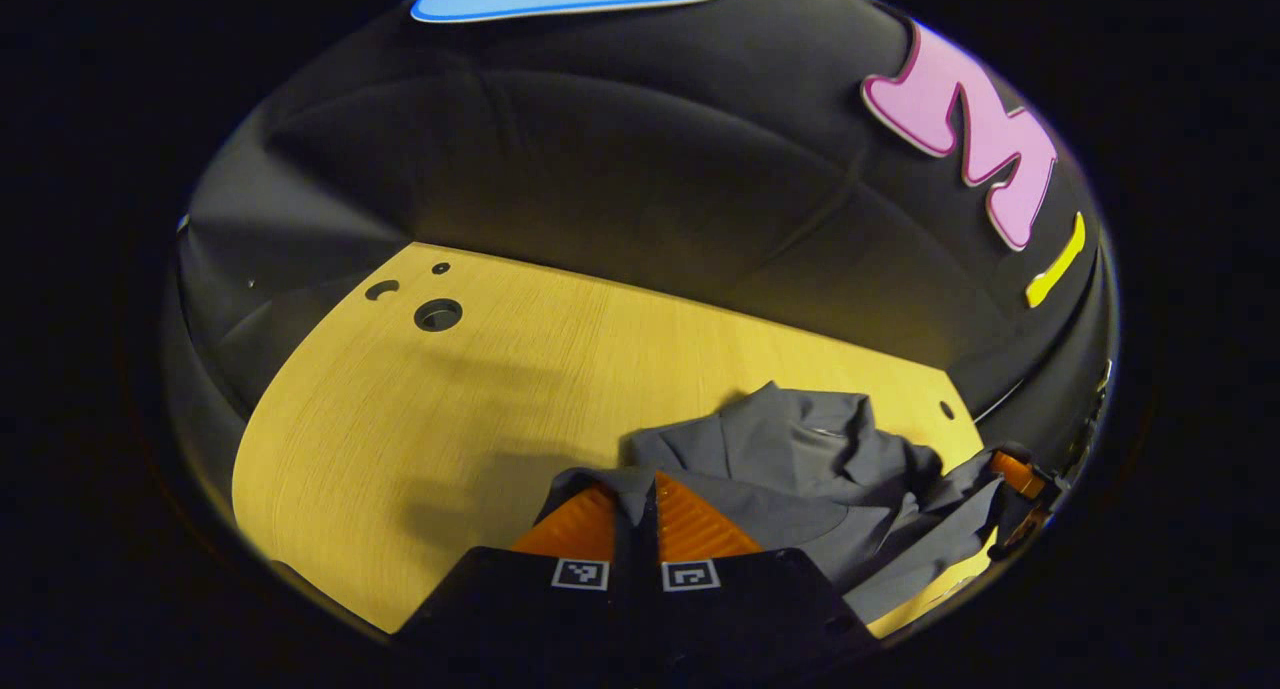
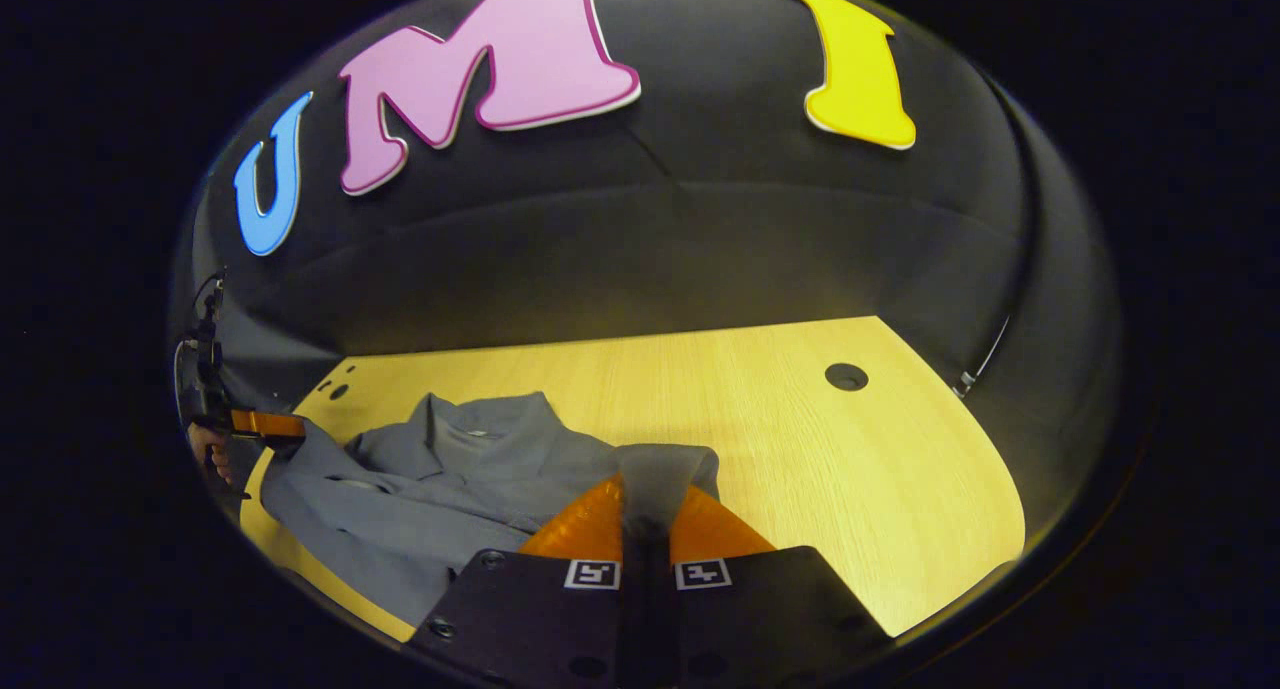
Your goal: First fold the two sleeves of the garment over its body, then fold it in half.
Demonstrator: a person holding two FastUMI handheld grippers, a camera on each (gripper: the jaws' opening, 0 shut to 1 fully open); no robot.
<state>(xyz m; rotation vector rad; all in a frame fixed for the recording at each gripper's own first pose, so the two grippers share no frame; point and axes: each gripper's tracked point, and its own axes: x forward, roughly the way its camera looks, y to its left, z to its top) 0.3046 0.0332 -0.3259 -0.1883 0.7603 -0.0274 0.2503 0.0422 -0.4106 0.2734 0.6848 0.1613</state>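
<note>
A grey collared garment (image 1: 800, 469) lies rumpled on the wooden table (image 1: 420, 429). In the left gripper view my left gripper (image 1: 634, 504) is shut on a fold of its grey cloth, which rises between the two fingers. The right gripper (image 1: 1015, 489) shows farther off at the garment's other side, also holding cloth. In the right gripper view the garment (image 2: 430, 489) spreads to the left, collar toward the back. My right gripper (image 2: 645, 514) is shut on a raised flap of the grey fabric. The left gripper (image 2: 265, 426) shows at the far left edge, clamped on the garment, with a hand behind it.
The table (image 2: 800, 449) has round cable holes, one at the back right (image 2: 846, 376) and a cluster at the other end (image 1: 438, 314). Black cloth walls stand close behind the table. Bare wood extends left of the garment in the left gripper view.
</note>
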